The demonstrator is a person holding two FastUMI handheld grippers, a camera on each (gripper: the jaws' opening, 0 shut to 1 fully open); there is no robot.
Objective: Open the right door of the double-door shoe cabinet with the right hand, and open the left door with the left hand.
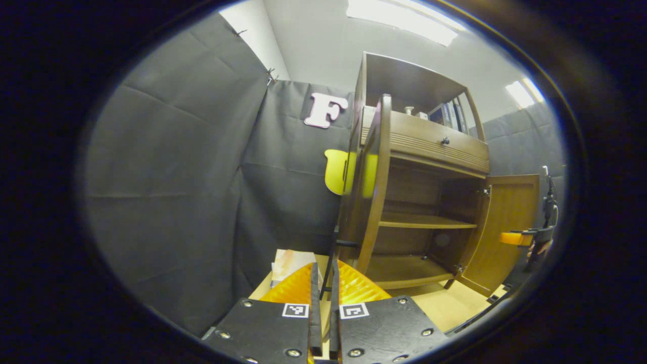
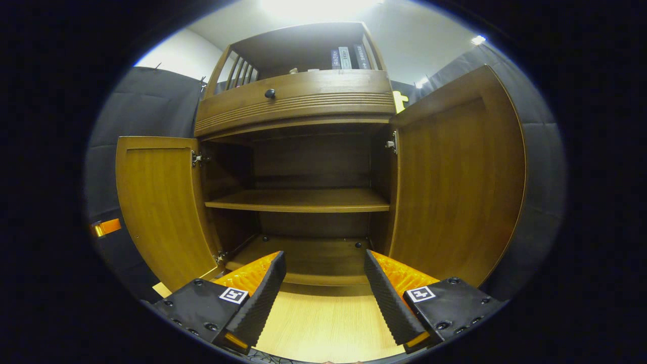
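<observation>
Looks like the closing stage of the task: nothing left to pull, only to let go cleanly.

Left door (image 1: 371,202): standing edge-on right ahead of the left gripper (image 1: 324,275), open well past square to the cabinet (image 2: 293,96). Right door (image 2: 455,192): open wide too, just right of the right gripper (image 2: 323,288). Bare shelf (image 2: 303,199) and bottom board in plain sight between them.

Left gripper: narrow, with the thin dark handle (image 1: 345,243) running down into the slot between the fingers; cannot tell whether both fingers press on it. Right gripper: spread wide, holding nothing, facing the cabinet's mouth, above the floor (image 2: 323,323).

To finish well:
- Hold the left wrist in line with the handle, so no twist goes into the hinges.
- Part the left fingers fully before backing off, so the handle does not drag and pull the door back in.
- Back straight away along the fingers, not sideways.

Edges and room:
- Mind the left door's front edge, close to the fingertips.
- Mind the cloth wall (image 1: 177,177) to the left, near the door's outer face: little room to swing farther.
- Draw the right gripper straight back over the floor; free space there, door panel close on its right.
</observation>
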